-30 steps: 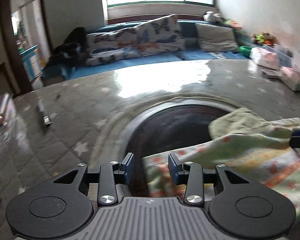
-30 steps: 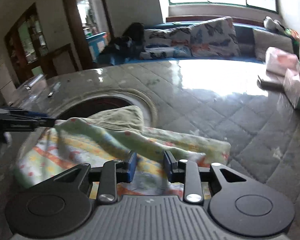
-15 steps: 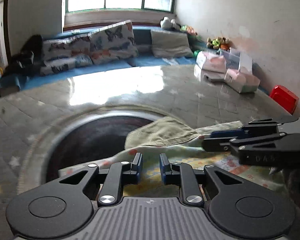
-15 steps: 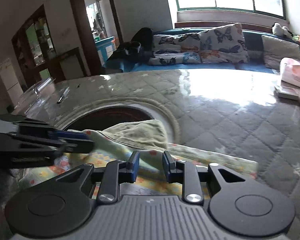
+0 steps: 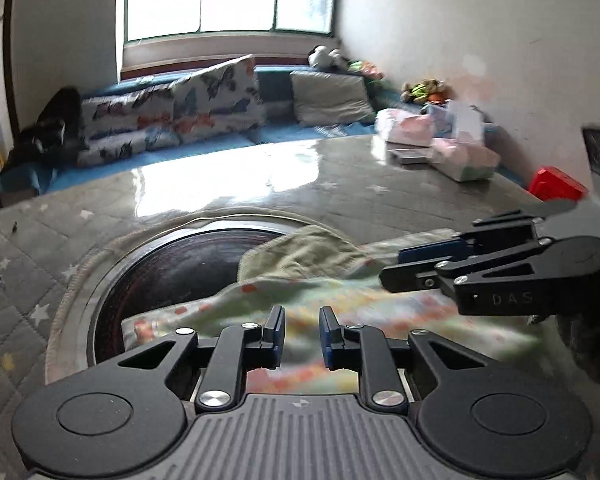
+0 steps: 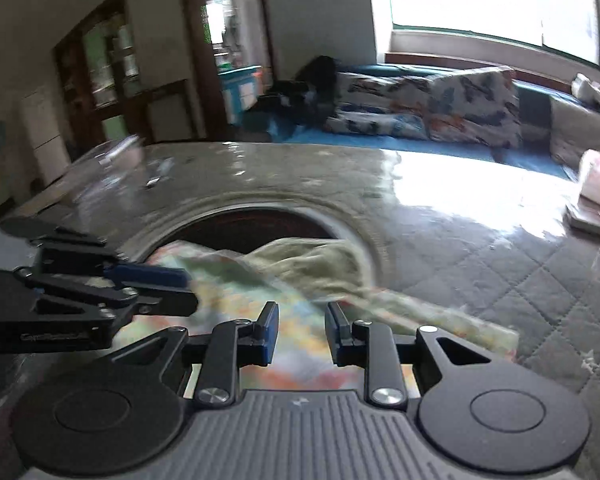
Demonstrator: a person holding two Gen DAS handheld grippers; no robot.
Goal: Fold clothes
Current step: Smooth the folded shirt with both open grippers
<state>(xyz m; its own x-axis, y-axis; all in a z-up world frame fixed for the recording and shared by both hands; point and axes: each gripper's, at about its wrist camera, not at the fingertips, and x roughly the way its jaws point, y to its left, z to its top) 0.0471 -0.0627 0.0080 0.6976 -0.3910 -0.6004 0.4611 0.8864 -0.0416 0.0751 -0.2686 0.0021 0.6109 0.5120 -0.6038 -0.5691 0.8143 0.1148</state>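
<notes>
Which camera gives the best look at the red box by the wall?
The left wrist view. The red box sits at the right edge there, beyond the table and behind the right gripper, with its top and one side visible. The right wrist view does not show it at all; its frame ends at the pink packages.
</notes>
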